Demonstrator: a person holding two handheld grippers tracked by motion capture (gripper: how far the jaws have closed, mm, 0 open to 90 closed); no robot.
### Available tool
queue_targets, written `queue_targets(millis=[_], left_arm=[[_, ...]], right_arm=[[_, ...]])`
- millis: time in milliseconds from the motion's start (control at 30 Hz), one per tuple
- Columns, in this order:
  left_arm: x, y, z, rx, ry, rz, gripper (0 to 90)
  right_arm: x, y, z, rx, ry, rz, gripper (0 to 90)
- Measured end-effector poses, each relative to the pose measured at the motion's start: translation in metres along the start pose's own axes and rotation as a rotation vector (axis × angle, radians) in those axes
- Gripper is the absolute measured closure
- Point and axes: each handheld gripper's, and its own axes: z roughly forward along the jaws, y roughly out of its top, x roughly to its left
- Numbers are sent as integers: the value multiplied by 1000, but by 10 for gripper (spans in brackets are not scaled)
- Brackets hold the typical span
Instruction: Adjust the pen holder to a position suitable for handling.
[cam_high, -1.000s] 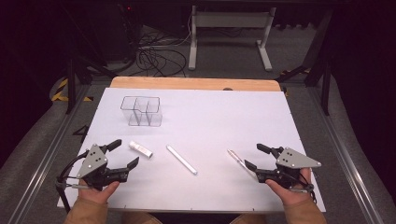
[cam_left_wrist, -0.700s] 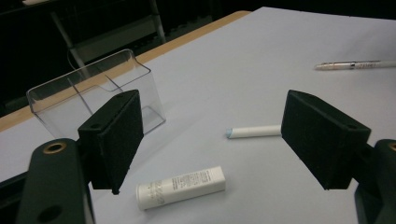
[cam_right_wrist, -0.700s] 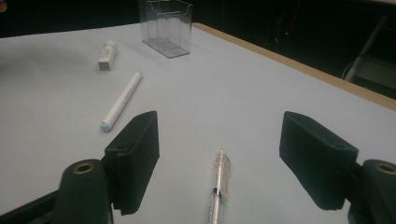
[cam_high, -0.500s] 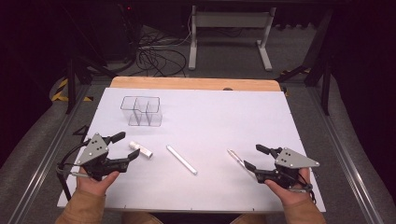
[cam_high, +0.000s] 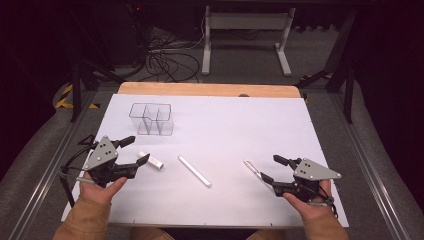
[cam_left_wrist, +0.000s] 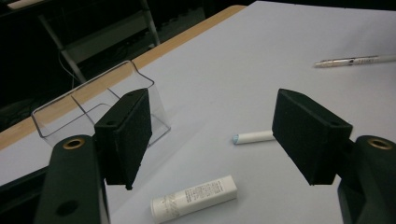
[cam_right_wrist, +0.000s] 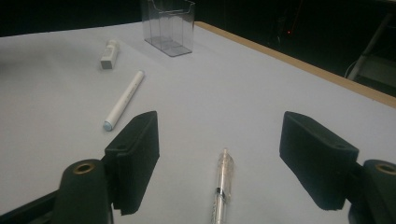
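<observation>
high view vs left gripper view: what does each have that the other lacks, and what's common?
High view extra: the person's left hand and right hand, the right tool open by the clear plastic pen, floor cables, a white desk frame. Left gripper view extra: grey print on the short white tube, the white marker's blue end. Shared: tube, marker, pen, clear plastic compartment organiser.
</observation>
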Motion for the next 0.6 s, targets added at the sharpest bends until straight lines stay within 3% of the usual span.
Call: queue_targets(millis=[233,333,600], left_arm=[[4,5,3,32,-13,-13,292],[13,11,8,82,-10,-17,298],[33,15,17,127,-10,-30,321]], right_arm=[[1,0,1,3,4,-4,292],[0,0,1,3,6,-6,292],[1,0,2,5,13,-5,291]])
